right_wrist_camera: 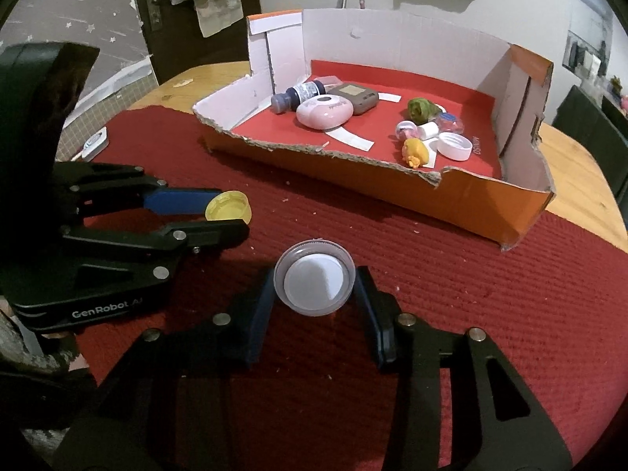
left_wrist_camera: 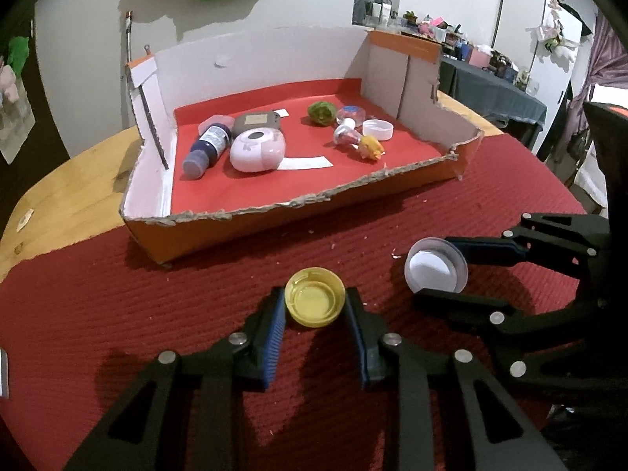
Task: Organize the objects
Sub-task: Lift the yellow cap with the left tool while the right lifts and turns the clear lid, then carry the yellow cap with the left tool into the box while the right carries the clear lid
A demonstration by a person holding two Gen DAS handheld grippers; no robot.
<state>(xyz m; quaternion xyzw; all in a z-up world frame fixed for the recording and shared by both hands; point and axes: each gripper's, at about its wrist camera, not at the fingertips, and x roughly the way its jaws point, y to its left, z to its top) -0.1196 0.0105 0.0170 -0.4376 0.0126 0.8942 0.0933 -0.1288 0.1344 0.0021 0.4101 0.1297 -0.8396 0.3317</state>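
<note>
Left tongs [left_wrist_camera: 315, 306] pinch the yellow cap [left_wrist_camera: 315, 302], right tongs [right_wrist_camera: 315, 289] the clear lid [right_wrist_camera: 315, 288], both above the worktop [left_wrist_camera: 196, 314] before the box [left_wrist_camera: 274, 219]. Light, stiff, slick plastic; rim grips suit.

Bottle [left_wrist_camera: 207, 145] in box [left_wrist_camera: 298, 206]

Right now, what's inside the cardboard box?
In the cardboard box: dark bottle, pink case, grey pouch, green lump, white cap, yellow figure. The pouch's lower part is covered.
</note>
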